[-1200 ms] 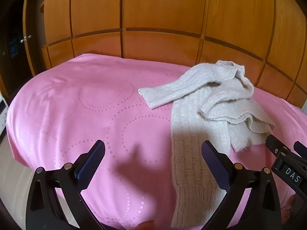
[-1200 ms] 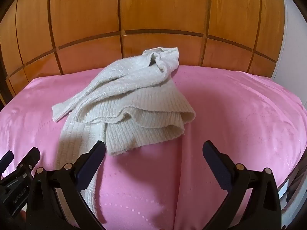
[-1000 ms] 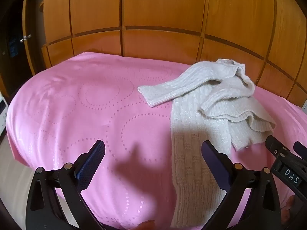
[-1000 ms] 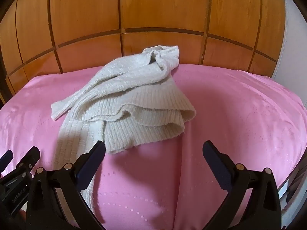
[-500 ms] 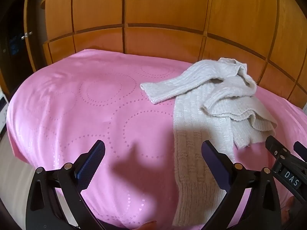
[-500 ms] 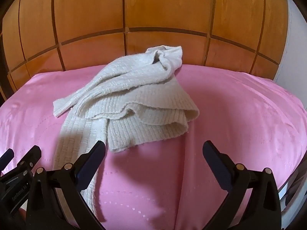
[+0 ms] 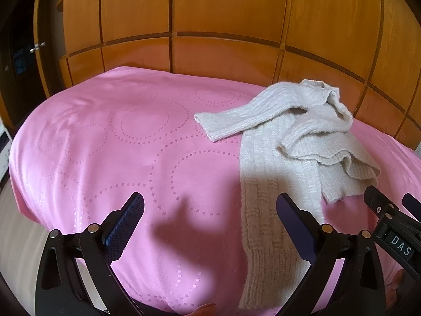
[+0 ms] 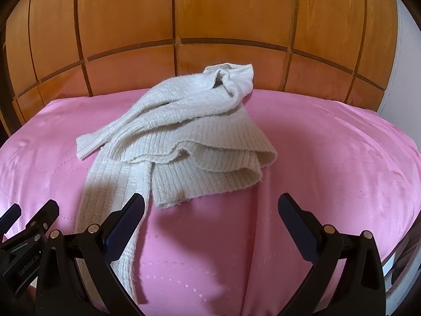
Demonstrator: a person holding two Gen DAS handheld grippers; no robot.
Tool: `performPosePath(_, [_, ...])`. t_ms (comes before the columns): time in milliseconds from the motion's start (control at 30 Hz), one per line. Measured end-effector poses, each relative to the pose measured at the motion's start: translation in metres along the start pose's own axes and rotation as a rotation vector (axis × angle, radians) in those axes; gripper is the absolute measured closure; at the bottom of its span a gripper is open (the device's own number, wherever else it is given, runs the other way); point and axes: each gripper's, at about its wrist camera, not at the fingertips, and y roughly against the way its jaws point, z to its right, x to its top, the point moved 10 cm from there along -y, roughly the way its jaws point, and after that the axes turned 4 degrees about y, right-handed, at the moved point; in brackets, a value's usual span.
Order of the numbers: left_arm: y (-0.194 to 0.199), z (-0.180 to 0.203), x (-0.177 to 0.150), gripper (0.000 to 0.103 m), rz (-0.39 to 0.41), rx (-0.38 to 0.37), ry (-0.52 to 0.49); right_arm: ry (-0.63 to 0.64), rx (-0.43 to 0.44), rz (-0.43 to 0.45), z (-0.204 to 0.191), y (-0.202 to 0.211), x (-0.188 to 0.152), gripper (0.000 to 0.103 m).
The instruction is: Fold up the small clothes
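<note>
A cream knitted sweater (image 7: 302, 137) lies crumpled on the pink bed cover (image 7: 118, 144). One sleeve points left and another long part runs toward the near edge. In the right wrist view the sweater (image 8: 189, 131) is bunched in the middle of the pink bed cover (image 8: 329, 158). My left gripper (image 7: 210, 218) is open and empty, above the cover just left of the long part. My right gripper (image 8: 210, 218) is open and empty, near the sweater's front hem. The right gripper also shows at the right edge of the left wrist view (image 7: 392, 221).
A wooden panelled headboard (image 8: 210, 21) stands behind the bed. A dark doorway with a cabinet (image 7: 23, 52) is at the far left. The bed's left edge (image 7: 15, 184) drops to a pale floor. A white wall (image 8: 405, 65) is at the far right.
Both grippers have shifted slightly, so the sweater sits a little lower and further right in both views. Both stay open and the sweater has not moved.
</note>
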Motion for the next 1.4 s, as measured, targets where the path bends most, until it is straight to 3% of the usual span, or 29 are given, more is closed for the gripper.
performPosePath(500, [-0.003,0.000,-0.002,0.003,-0.006,0.006,-0.006,0.003,0.013,-0.012,0.002,-0.005,-0.003,0.002])
performPosePath(933, [-0.014,-0.008,-0.006,0.003,-0.037,0.006,0.012,0.028,0.078,-0.021,-0.007,-0.010,-0.006,0.002])
performPosePath(1200, [-0.024,-0.022,-0.005,0.003,-0.069,-0.038,0.027,0.140,0.267,0.097,-0.036,0.001,0.043,0.002])
performPosePath(1400, [-0.030,-0.052,-0.003,0.003,-0.094,-0.037,0.076,0.349,0.394,0.129,-0.095,-0.008,0.069,0.010])
